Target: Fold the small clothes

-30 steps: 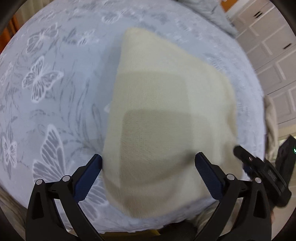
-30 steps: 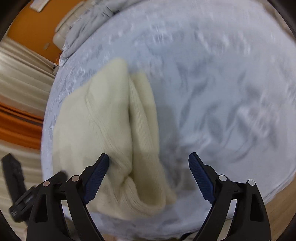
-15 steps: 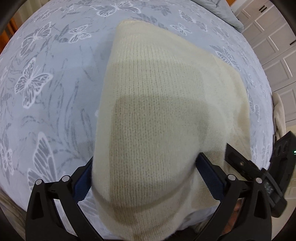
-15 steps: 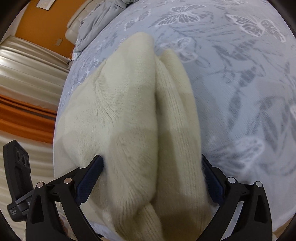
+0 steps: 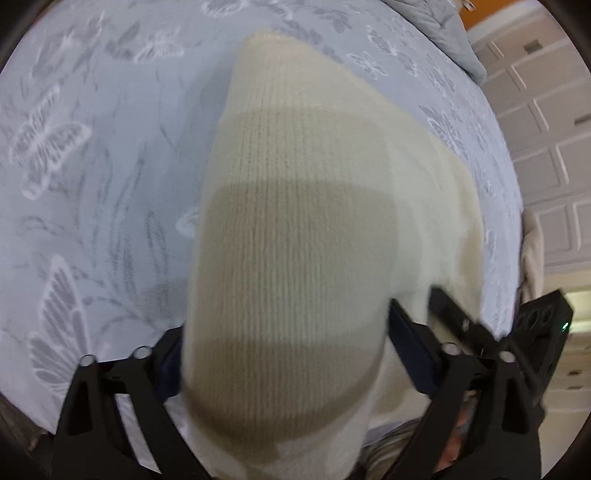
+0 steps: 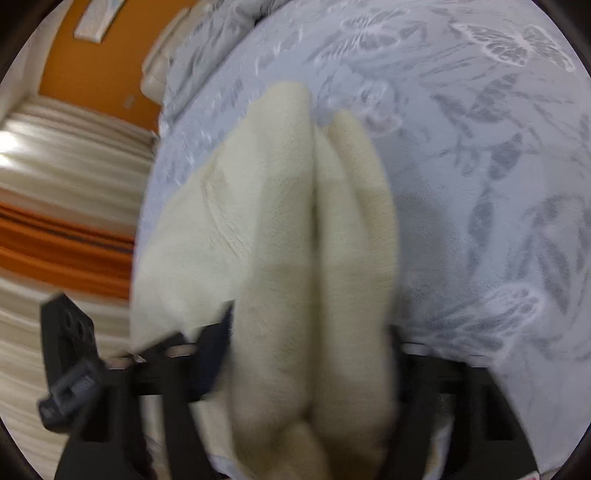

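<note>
A cream knitted garment (image 5: 295, 229) lies folded on the grey butterfly-print bedspread (image 5: 92, 166). My left gripper (image 5: 284, 354) has its near edge between its blue-padded fingers, which stand close against the cloth on both sides. In the right wrist view the garment (image 6: 295, 240) shows as two thick folded rolls side by side. My right gripper (image 6: 310, 350) has closed in around the near end of the rolls; its right finger is hidden behind the cloth. The right gripper also shows in the left wrist view (image 5: 517, 339).
White panelled cupboard doors (image 5: 546, 147) stand right of the bed. An orange wall (image 6: 96, 66) and cream curtains (image 6: 55, 177) lie to the left. A grey pillow (image 5: 436, 29) lies at the bed's far end. The left gripper's body (image 6: 70, 354) shows at lower left.
Both grippers have moved forward onto the garment's near edge and their fingers have closed in on the cloth from wide open.
</note>
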{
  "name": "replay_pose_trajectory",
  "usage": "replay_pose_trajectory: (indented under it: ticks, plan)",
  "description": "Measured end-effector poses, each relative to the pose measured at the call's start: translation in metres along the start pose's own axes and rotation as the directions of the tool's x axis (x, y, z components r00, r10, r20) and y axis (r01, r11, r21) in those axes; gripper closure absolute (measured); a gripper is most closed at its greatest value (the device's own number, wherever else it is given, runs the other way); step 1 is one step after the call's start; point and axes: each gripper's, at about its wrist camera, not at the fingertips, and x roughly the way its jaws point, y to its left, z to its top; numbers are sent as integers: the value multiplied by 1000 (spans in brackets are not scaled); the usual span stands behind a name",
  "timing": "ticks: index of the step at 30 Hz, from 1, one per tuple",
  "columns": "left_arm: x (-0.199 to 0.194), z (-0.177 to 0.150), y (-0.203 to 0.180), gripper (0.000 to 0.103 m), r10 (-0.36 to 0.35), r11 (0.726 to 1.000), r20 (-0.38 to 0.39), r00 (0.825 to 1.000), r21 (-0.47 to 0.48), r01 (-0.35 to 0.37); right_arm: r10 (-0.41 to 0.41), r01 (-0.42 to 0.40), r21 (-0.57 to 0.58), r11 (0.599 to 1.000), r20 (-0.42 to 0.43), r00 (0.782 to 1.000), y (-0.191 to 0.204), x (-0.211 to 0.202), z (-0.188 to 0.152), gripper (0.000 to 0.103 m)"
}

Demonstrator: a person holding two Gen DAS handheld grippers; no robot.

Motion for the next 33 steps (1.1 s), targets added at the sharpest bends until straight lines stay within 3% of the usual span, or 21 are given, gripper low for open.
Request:
replay_pose_trajectory:
  ticks: [3,7,9,13,17,24,33]
  plan:
    - [-18,-6,-11,32,-18,999,0,1000,37,18,32,-32,0,999,46,998,4,-26,-7,65]
    - [-39,-32,-23,33,-85,994,-25,996,68,86,36,-38,18,999,80,996,3,-69,-29,65]
    - [-37,-53,-29,32,-104,990,-56,993,89,109,-4,1,42,999,58,998,-7,-85,-44,64]
    - [-5,-75,-29,25,-22,995,-103,994,95,32,-61,67,141,988,-46,997,-32,-74,-50,63]
    - [-18,-74,-39,32,6,993,-78,997,120,4,-162,162,27,986,-19,987,-10,-74,-50,64]
    - [-89,-83,-53,36,-23,976,45,999,218,13,-131,141,-68,988,132,983,51,-128,-65,65]
    - [-177,-99,-82,36,-95,943,212,973,331,20,-58,112,-182,977,279,959,117,-198,-84,65]
